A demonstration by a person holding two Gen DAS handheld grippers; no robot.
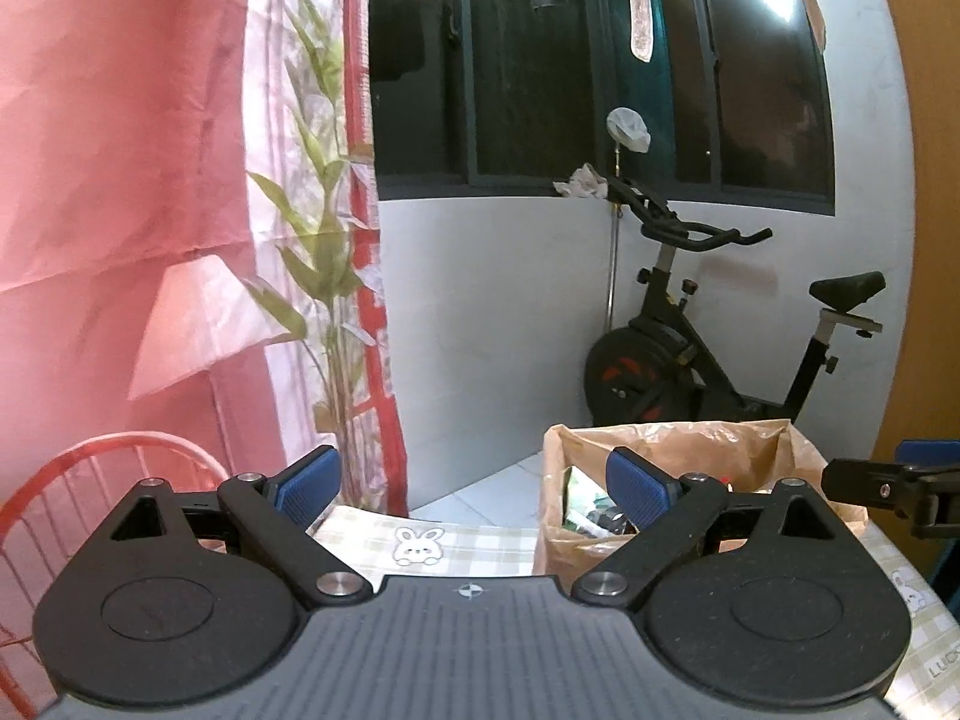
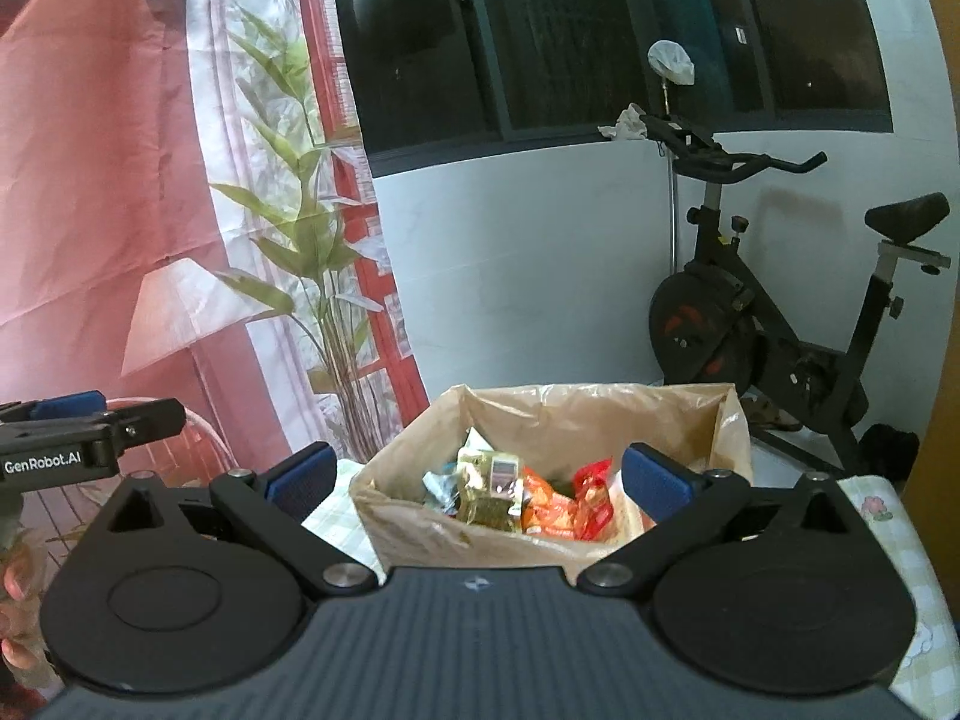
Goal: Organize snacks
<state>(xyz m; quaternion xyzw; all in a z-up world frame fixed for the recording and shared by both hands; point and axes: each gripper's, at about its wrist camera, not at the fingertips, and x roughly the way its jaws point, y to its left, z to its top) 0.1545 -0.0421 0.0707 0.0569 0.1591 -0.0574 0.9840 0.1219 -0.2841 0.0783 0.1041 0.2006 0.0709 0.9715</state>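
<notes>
Right hand-held gripper (image 2: 480, 483) spread wide, empty, low centre frame, facing paper bag (image 2: 414, 525) on desk (image 2: 900, 546). Snacks (image 2: 540, 501) inside bag. Descend straight, pinch one packet, avoid bag rim. Left hand-held gripper (image 1: 474, 483) also released, empty.

Left tool (image 1: 474, 483) spread wide — empty, brown bag (image 1: 672, 450) of snacks ahead, checked tablecloth (image 1: 480, 546) beneath

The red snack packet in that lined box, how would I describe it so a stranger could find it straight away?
Start at the cardboard box lined with a brownish plastic bag on the checked tablecloth. Look among the wrappers heaped inside. The red snack packet stands crumpled at the right of the pile, beside an orange packet; the gold-green packet lies further left.
</notes>
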